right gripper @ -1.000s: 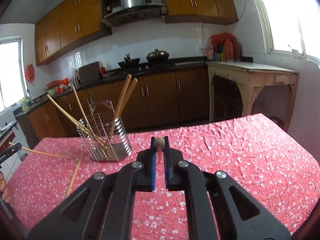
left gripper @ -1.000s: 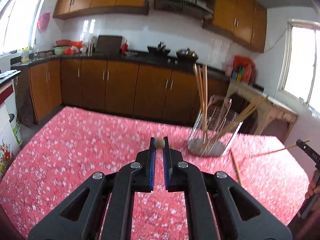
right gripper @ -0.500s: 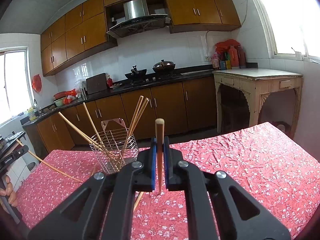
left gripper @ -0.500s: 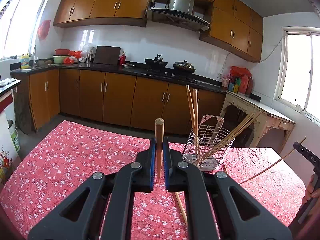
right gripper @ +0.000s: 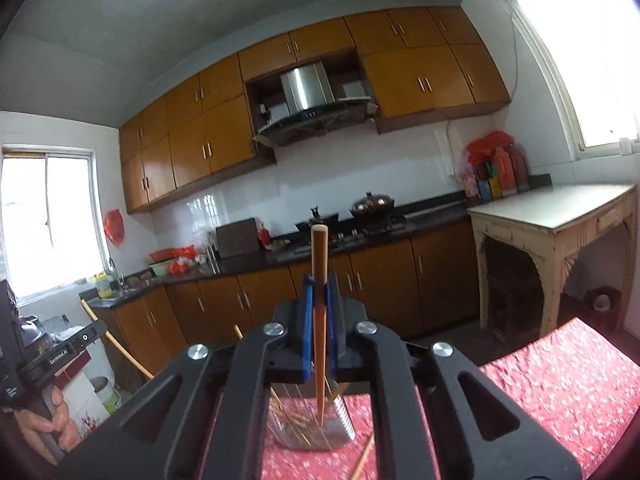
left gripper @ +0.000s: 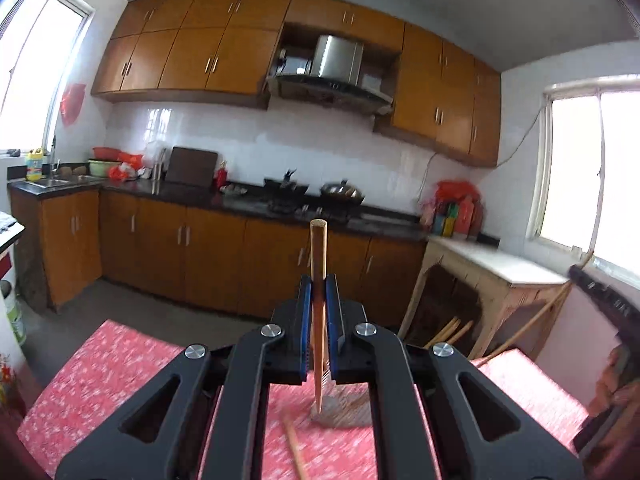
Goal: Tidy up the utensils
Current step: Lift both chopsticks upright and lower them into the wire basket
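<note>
Kitchen backdrop; "GenRoboAI" lettering on the left tongs (right gripper: 60, 350) body.

A kitchen with white tiled walls (right gripper: 340, 176) and a grey ceiling. Brown wooden wall cupboards (left gripper: 192, 56) flank a steel extractor hood (right gripper: 308, 88). A dark worktop (left gripper: 256, 200) over brown base cupboards (right gripper: 384, 280) carries a stove with pans. Bright windows (left gripper: 592, 176) sit on both sides. A pale side table (right gripper: 560, 216) stands by the wall.
</note>
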`<control>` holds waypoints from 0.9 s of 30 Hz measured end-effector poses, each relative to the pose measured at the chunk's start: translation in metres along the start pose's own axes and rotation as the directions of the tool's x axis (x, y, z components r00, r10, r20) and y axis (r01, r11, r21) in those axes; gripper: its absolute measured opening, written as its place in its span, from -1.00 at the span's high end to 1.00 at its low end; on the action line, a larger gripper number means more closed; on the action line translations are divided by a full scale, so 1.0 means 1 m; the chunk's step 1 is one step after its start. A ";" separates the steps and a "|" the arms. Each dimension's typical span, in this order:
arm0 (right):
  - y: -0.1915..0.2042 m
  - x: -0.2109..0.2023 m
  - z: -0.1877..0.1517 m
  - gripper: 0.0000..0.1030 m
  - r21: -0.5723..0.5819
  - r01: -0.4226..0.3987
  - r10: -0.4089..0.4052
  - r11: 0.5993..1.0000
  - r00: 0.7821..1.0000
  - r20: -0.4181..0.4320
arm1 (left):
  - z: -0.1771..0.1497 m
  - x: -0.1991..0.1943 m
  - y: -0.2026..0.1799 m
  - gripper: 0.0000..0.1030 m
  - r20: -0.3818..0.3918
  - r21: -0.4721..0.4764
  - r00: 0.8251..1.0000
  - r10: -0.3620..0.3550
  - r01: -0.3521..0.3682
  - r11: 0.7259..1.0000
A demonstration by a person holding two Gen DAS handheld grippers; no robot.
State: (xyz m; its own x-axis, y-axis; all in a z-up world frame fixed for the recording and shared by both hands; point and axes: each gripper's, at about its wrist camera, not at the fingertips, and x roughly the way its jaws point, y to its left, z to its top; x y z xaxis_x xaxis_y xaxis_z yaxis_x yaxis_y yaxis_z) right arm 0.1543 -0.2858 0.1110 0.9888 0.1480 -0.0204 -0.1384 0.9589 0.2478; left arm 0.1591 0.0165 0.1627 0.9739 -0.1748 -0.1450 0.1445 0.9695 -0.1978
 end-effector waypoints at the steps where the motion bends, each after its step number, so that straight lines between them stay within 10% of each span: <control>1: 0.004 0.006 0.003 0.85 -0.002 -0.008 0.008 1.000 1.000 0.009 | 0.006 0.002 -0.006 0.87 0.020 -0.005 1.000 -0.001 0.002 1.000; 9: 0.024 0.057 -0.006 0.85 -0.032 -0.031 0.032 0.999 0.999 0.012 | 0.013 0.044 -0.036 0.87 0.107 -0.014 0.993 0.044 -0.043 0.999; 27: 0.007 0.129 -0.064 0.85 0.030 -0.048 0.052 0.998 0.985 -0.162 | -0.033 0.106 -0.019 0.87 -0.087 -0.055 0.996 0.011 -0.015 0.998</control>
State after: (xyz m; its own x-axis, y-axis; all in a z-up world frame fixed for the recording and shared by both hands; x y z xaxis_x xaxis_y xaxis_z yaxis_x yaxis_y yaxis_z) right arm 0.2769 -0.2442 0.0478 0.9581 0.2350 -0.1641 -0.1837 0.9430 0.2776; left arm 0.2534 -0.0261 0.1192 0.9565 -0.1787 -0.2308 0.1197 0.9613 -0.2483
